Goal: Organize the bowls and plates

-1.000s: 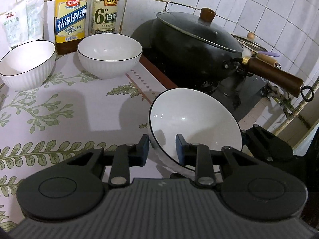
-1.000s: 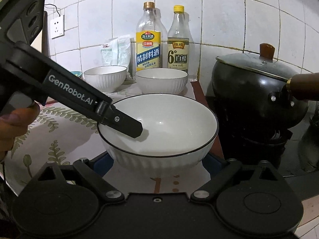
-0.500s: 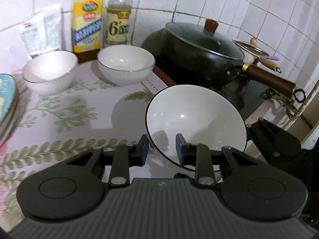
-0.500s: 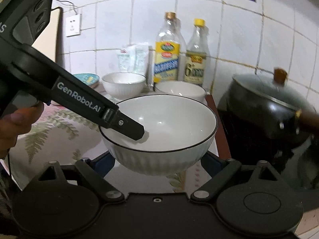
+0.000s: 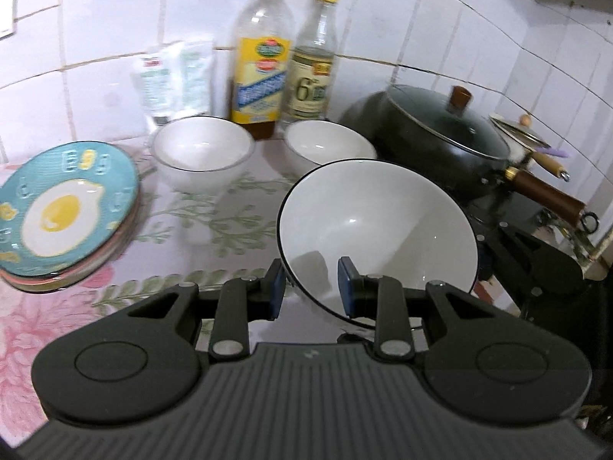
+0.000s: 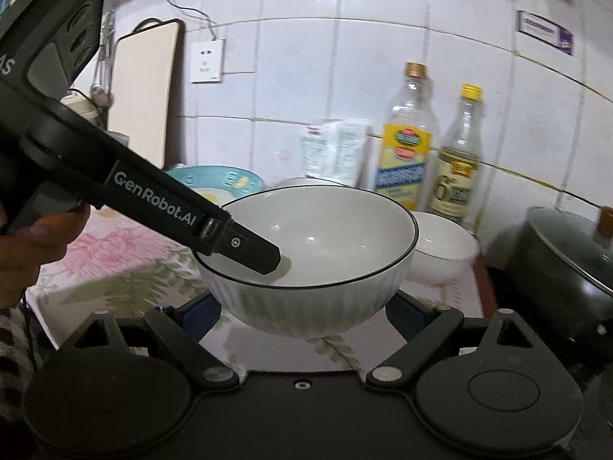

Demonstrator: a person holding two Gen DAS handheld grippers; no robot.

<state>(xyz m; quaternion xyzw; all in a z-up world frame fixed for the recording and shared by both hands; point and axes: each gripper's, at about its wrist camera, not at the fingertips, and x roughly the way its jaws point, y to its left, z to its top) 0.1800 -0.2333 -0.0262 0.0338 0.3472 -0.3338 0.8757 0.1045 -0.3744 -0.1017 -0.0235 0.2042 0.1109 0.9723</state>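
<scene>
Now, from the left wrist, the left gripper (image 5: pixel 311 287) pinches the bowl (image 5: pixel 377 230) by its rim, lifted above the cloth (image 5: pixel 214 226) — an egg plate (image 5: pixel 65 207), unseen a second ago, shows at left. From the right wrist, the right gripper (image 6: pixel 306 312) clasps the bowl's (image 6: pixel 318 264) sides — higher than before, with more wall visible.

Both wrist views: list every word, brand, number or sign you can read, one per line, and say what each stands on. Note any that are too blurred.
"GenRobot.AI": on the finger of the left gripper reaching into the held bowl.
"6": on the label of the yellow-capped bottle.
Yellow label of the gold-capped bottle: blurred, unreadable.
White packets: blurred.
Wall sticker: too small.
</scene>
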